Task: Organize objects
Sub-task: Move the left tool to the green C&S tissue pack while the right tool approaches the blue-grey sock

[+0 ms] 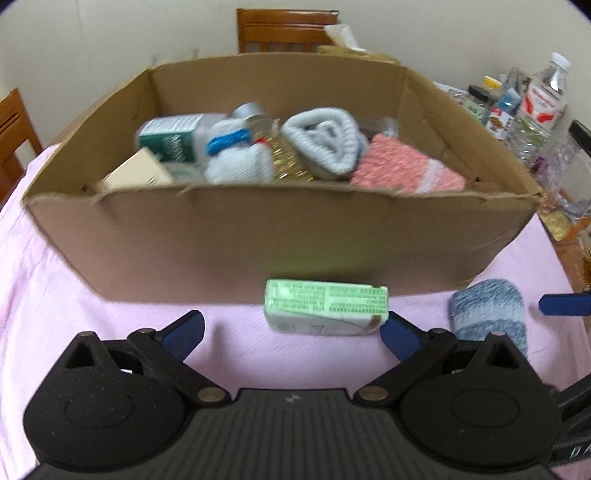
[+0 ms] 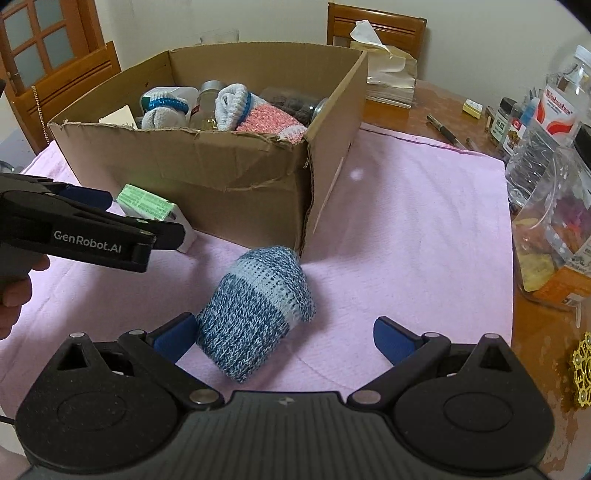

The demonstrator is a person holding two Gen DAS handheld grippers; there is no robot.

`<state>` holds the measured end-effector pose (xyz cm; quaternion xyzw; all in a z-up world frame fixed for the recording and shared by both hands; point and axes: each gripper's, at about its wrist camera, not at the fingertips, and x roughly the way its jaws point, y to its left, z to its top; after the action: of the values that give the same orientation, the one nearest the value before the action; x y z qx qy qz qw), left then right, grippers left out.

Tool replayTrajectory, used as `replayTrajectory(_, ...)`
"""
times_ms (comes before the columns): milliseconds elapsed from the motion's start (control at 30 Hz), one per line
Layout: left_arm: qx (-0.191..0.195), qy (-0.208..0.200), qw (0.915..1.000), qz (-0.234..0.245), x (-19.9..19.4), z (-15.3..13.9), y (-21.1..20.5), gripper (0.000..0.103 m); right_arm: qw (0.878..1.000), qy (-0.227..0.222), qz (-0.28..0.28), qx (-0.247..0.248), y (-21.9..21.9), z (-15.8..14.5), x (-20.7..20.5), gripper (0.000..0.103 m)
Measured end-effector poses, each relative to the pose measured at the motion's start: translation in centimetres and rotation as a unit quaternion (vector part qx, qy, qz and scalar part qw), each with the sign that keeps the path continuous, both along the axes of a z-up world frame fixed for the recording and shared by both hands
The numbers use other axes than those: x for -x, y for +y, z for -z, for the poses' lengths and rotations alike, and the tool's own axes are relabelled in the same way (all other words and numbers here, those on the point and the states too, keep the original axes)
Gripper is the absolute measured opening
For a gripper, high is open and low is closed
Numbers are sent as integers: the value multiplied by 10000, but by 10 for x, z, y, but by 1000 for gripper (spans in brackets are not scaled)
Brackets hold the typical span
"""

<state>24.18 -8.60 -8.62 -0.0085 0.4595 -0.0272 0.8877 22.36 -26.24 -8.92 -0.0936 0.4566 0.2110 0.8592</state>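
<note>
A cardboard box (image 1: 229,243) stands on a pink cloth (image 1: 74,295) and holds socks, bottles and small boxes. A green-and-white carton (image 1: 325,308) lies on the cloth in front of the box, between the fingers of my open left gripper (image 1: 291,332). The carton (image 2: 147,203) and the left gripper (image 2: 122,221) also show in the right wrist view. A rolled blue knitted sock (image 2: 255,310) lies on the cloth between the fingers of my open right gripper (image 2: 284,339), against the left finger. The sock (image 1: 487,310) also shows in the left wrist view.
Plastic bottles and jars (image 2: 546,147) crowd the table's right side. A pen (image 2: 443,131) and a paper stack (image 2: 391,85) lie behind the cloth (image 2: 406,221). Wooden chairs (image 1: 284,29) stand beyond the cardboard box (image 2: 221,173). A gold ornament (image 2: 581,369) lies at the right edge.
</note>
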Motion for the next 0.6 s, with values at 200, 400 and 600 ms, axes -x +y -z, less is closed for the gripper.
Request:
replayTrajectory(200, -173, 171, 9996, -137, 14, 5, 19, 101, 10000, 30, -34, -16, 0, 1, -1, 103)
replayTrajectory(400, -132, 109, 9998, 45, 22, 6, 21, 101, 9993, 16, -365, 2, 6, 1, 0, 103)
replayTrajectory(600, -126, 63, 9998, 121, 22, 6, 16, 101, 9949, -150, -982, 188, 15, 5, -3, 103)
